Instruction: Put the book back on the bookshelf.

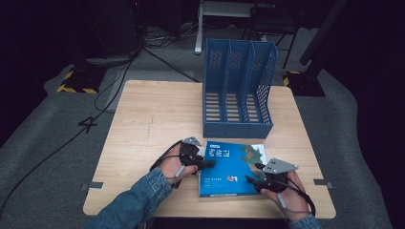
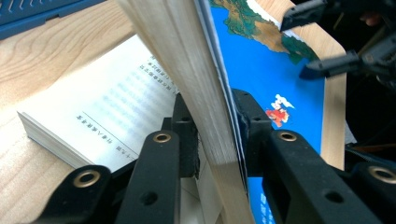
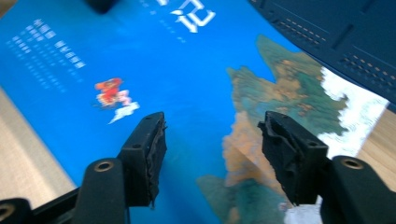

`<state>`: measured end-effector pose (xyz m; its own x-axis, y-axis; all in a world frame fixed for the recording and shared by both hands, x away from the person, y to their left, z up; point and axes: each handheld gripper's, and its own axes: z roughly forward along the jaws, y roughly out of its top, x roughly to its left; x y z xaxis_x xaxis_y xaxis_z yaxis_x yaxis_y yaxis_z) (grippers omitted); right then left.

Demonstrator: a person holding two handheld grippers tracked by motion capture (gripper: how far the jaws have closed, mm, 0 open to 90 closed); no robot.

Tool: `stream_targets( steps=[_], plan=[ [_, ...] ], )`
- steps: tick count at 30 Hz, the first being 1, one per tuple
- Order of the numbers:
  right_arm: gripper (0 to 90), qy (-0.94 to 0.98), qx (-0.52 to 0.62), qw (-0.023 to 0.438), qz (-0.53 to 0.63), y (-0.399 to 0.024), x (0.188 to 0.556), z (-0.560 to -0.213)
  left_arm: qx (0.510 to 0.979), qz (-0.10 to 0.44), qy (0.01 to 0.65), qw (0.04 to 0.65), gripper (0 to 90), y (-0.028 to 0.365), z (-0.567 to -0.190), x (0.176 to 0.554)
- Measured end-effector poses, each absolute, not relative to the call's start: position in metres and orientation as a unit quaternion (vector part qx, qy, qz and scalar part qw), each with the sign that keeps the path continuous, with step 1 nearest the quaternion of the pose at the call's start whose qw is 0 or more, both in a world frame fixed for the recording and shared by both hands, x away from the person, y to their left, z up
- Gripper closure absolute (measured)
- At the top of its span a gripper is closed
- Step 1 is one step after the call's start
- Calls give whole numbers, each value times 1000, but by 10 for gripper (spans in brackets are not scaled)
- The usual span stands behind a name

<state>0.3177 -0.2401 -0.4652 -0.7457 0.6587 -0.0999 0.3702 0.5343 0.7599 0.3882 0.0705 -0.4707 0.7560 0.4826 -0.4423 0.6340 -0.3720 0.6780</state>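
Nearest us, our left tongs (image 2: 212, 140) clamp the front cover and pages of the blue paperback book (image 1: 228, 167) (near the tabletop's (image 1: 153, 119) edge); right tongs (image 3: 212, 140) gape above it.

Blue three-slot file rack (image 1: 239, 90) upright on light wooden surface (image 1: 148, 124), grey carpeted floor (image 1: 43, 143) around surface, black cables (image 1: 110, 90) left of rack, yellow-black striped base (image 1: 76, 82) beyond them.

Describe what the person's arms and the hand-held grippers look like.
The left hand-held gripper and right hand-held gripper are black, each topped by a grey three-cornered plate, with a black cable trailing. Their jaw arms carry brass-coloured rivets. The left arm wears a blue denim sleeve.
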Motion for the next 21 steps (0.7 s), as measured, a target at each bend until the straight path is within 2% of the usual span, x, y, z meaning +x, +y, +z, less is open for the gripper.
stream_targets(
  steps=[6, 9, 13, 20, 21],
  plan=[
    [374, 861, 271, 197, 382, -225, 305, -460, 833, -65, 331, 438, 770, 63, -455, 385],
    [257, 866, 264, 200, 374, -210, 296, -459, 831, -71, 334, 439, 782, 63, -453, 387],
    [260, 875, 239, 212, 362, -192, 291, -464, 824, -83, 343, 443, 788, 63, -452, 389],
    [194, 889, 206, 218, 346, -171, 289, -478, 812, -98, 350, 456, 794, 63, -444, 387],
    [175, 888, 200, 232, 343, -168, 288, -480, 810, -101, 353, 458, 794, 63, -443, 387]
  ],
)
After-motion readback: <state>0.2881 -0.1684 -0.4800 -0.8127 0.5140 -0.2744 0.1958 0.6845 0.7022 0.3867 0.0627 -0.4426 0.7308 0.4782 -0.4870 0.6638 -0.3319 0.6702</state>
